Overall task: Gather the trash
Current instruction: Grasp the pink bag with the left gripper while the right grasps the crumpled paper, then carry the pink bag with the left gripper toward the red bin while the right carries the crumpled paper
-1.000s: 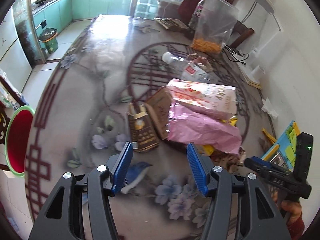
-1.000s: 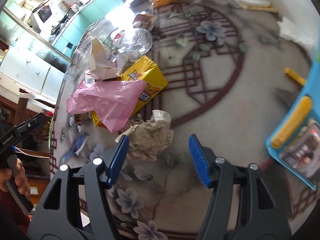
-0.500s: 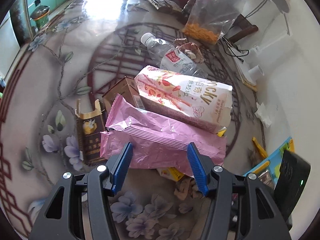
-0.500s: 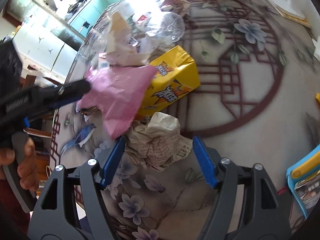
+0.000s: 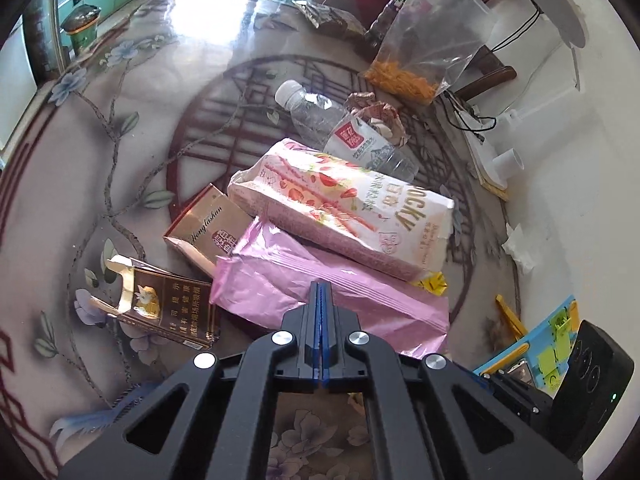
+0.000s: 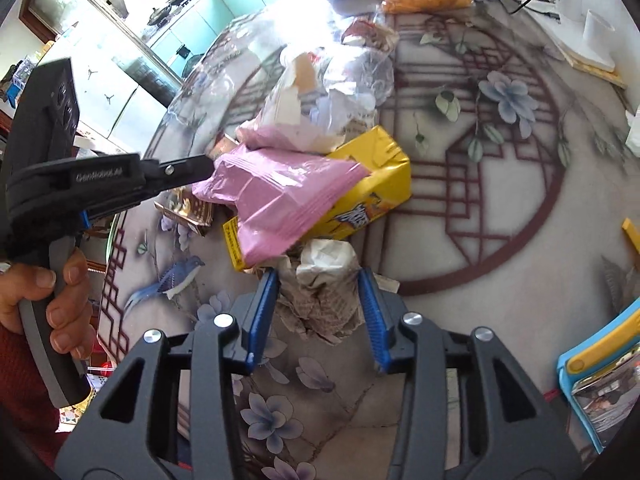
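My left gripper [image 5: 321, 292] is shut on the near edge of a pink plastic wrapper [image 5: 320, 280]; in the right wrist view the left gripper [image 6: 204, 166] pinches the wrapper [image 6: 276, 196] at its left end. A Pocky bag [image 5: 344, 208] lies on the wrapper's far side, over a yellow box [image 6: 372, 196]. My right gripper [image 6: 318, 312] is open, its fingers on either side of a crumpled paper ball [image 6: 324, 288]. Two cigarette packs [image 5: 160, 304] [image 5: 208, 224] and a plastic bottle [image 5: 340, 132] lie nearby.
A clear bag of orange snacks [image 5: 416, 52] stands at the table's far side. A blue and yellow tray [image 6: 600, 368] sits at the right edge. A white tissue [image 5: 520, 248] lies by the wall. A green bin [image 5: 80, 28] is on the floor.
My left gripper moved forward over the pink wrapper and shut on its edge. My right gripper moved forward until its open fingers came around the paper ball.
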`<control>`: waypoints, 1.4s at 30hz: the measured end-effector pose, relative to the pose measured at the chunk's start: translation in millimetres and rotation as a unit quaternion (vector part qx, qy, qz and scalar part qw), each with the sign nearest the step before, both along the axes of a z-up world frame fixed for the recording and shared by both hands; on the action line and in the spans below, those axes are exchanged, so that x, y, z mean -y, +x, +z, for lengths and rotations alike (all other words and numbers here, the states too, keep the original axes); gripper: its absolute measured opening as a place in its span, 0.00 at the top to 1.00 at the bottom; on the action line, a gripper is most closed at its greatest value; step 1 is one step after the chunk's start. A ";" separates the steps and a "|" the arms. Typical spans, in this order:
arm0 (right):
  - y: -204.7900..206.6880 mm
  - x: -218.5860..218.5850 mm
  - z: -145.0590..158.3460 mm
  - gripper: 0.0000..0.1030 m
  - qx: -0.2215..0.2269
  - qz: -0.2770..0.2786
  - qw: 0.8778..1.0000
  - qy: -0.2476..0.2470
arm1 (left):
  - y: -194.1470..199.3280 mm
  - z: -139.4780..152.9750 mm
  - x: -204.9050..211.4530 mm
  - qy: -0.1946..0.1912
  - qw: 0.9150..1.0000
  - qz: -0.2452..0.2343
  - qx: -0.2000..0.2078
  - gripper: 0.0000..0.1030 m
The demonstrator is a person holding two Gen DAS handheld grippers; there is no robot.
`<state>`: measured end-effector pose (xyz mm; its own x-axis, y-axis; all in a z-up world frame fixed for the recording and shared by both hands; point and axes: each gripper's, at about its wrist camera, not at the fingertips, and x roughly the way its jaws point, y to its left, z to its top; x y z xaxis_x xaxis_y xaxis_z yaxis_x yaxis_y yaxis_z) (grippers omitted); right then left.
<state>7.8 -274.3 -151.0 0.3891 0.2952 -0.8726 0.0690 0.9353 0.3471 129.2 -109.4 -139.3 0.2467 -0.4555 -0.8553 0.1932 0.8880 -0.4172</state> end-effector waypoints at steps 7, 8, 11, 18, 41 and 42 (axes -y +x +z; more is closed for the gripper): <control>-1.8 9.0 23.8 0.60 0.024 -0.009 1.000 -0.006 | -12.1 29.2 -10.7 0.016 0.999 -0.006 0.051 1.00; -2.1 9.5 27.6 0.60 0.028 -0.008 1.000 -0.008 | -11.9 30.9 -9.7 0.023 0.998 -0.010 0.056 1.00; -2.5 8.6 35.8 0.60 0.035 -0.003 0.999 -0.016 | -12.6 30.4 -5.5 0.032 0.997 -0.031 0.062 1.00; -4.1 8.0 32.3 0.61 0.026 -0.004 0.999 -0.018 | -32.7 22.1 22.2 0.102 0.975 -0.145 0.135 0.29; -17.6 16.3 35.4 0.60 0.031 -0.022 0.999 -0.010 | -24.7 4.7 28.3 0.073 0.979 -0.164 0.093 0.88; -18.4 17.3 38.0 0.60 0.034 -0.024 0.999 -0.006 | -25.6 8.4 24.3 0.067 0.982 -0.152 0.093 0.88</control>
